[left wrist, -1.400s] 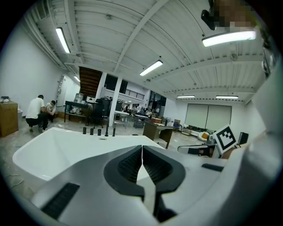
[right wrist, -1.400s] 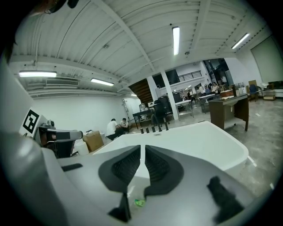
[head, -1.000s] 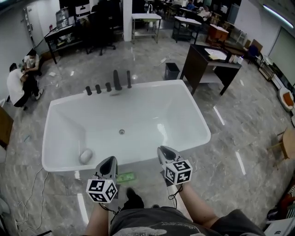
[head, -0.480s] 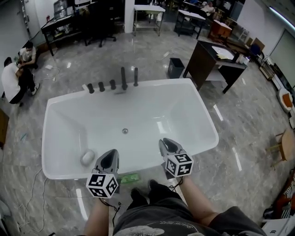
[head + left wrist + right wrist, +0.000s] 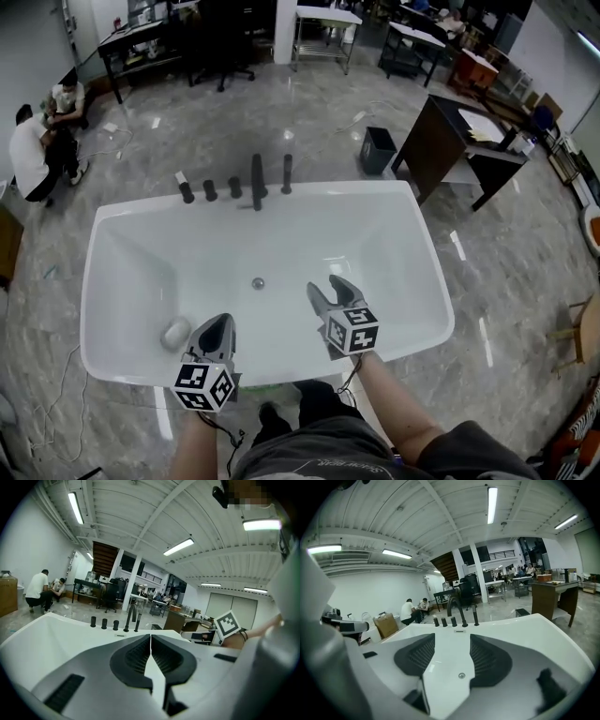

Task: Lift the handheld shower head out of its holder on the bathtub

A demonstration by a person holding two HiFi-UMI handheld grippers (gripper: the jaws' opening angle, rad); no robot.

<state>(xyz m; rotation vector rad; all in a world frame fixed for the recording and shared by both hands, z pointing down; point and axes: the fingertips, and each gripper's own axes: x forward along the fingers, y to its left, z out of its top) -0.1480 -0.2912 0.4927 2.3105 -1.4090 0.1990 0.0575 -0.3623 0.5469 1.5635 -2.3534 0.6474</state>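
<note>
The right hand-held gripper (image 5: 328, 287) is opening over the tub (image 5: 427, 309), with nothing between its jaws. The left hand-held gripper (image 5: 218, 327) is hanging pressed together, empty. The shower head (image 5: 287, 174) is standing upright at the far rim, well apart from both. It is probably calling for a square pinch on its shaft, then a straight lift.

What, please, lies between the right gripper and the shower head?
Only the tub's bare white basin, in the head view; the right gripper's opening jaws are empty.
</note>
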